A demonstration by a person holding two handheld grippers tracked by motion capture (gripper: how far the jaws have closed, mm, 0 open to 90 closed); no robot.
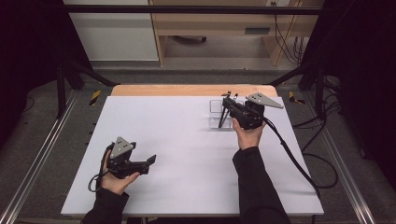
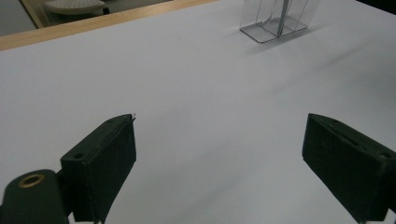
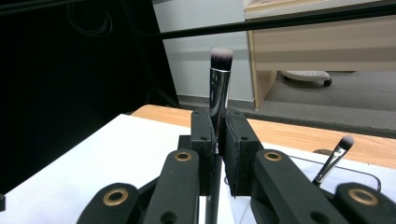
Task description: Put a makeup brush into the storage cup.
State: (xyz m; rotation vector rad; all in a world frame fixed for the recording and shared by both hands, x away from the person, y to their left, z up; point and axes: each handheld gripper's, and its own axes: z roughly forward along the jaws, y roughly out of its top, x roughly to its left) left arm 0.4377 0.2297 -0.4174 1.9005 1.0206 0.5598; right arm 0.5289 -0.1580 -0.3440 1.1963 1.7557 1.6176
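Brush clenched upright between right gripper fingers, above clear organizer; second brush stands inside. Left gripper fingers released over bare white bench, well apart.

Right hand-held gripper: two black jaws rising from 6 o'clock, brass-ringed pivots on the linkage below, jaws pressed together on a makeup brush. The brush stands nearly upright at centre, with a chrome ferrule and a flat-topped dark tuft with pale tips towards 12 o'clock; its dark handle runs down between the jaws. Second, smaller brush at 4 o'clock, leaning, bristles up, in a clear container whose form is unclear. White desk surface at 8 o'clock, wooden edge beyond. Dark curtain at 10 o'clock.
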